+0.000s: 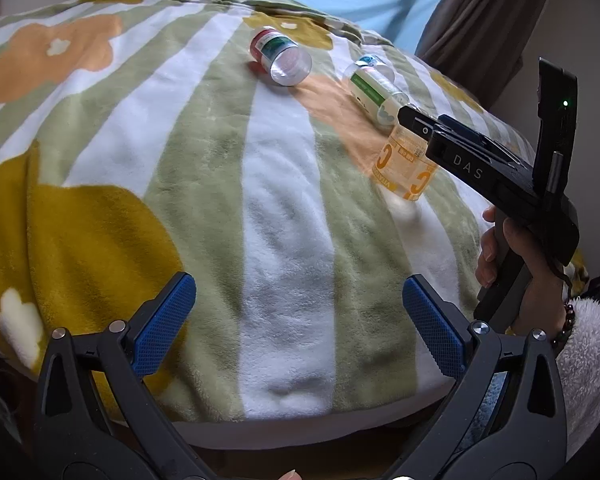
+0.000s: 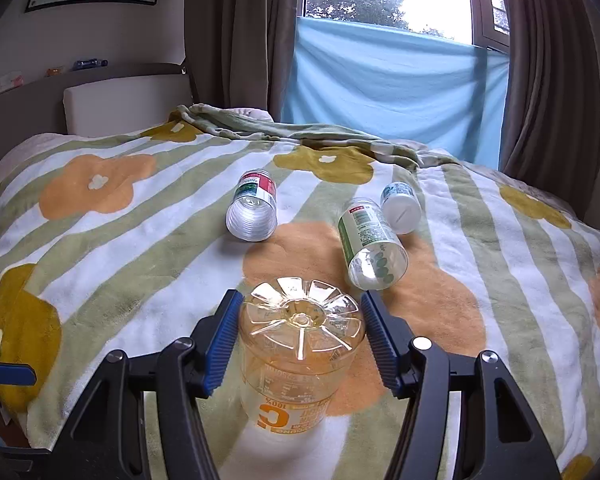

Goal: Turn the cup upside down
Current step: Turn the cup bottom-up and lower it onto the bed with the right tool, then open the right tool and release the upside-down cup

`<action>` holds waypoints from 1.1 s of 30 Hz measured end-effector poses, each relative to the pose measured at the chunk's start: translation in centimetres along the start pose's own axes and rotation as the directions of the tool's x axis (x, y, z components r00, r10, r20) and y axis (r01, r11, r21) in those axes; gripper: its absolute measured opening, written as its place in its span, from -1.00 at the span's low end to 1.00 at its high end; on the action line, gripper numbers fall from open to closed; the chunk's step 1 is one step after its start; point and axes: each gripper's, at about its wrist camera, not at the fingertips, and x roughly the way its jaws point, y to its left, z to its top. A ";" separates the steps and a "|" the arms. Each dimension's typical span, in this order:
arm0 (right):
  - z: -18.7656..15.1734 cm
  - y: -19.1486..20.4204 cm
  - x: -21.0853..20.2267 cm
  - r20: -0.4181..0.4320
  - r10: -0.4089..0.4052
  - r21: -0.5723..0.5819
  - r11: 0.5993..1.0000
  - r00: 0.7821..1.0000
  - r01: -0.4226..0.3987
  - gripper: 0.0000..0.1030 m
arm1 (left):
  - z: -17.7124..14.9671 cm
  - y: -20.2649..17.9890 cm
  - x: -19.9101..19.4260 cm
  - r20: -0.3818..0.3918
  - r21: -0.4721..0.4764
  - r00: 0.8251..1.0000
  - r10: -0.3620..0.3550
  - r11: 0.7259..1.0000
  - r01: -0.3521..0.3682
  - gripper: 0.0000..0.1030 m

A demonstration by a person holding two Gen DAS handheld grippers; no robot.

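A clear cup with orange print (image 2: pixel 300 344) stands upside down on the flowered blanket, its ribbed base facing up. My right gripper (image 2: pixel 300 340) has a blue pad (image 2: pixel 222 344) on each side of the cup's top; a thin gap shows at each pad. The left wrist view shows the same cup (image 1: pixel 406 164) at the right, partly hidden by the right gripper (image 1: pixel 414 120). My left gripper (image 1: pixel 300 320) is open and empty over the near edge of the blanket.
Three other clear cups lie on their sides further back: a red-and-green labelled one (image 2: pixel 254 210), a green labelled one (image 2: pixel 370 244) and a small white one (image 2: pixel 400 208). The blanket (image 2: pixel 140 240) covers a bed; curtains and a window stand behind.
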 end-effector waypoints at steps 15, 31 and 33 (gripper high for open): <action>-2.5 0.9 -1.6 0.062 -0.011 -0.036 0.999 0.998 0.014 0.10 | 0.0 0.3 0.2 0.003 -0.005 1.000 -0.005 1.000 0.005 0.99; -2.7 0.0 -3.4 0.127 0.066 0.046 0.996 0.990 -0.072 0.99 | -0.2 -0.5 0.2 0.016 0.032 1.000 0.018 0.999 -0.019 0.99; -2.7 0.1 -3.8 0.128 0.069 0.045 0.996 0.989 -0.075 0.99 | -0.3 -0.6 0.1 0.023 0.038 0.999 0.027 0.999 -0.028 0.99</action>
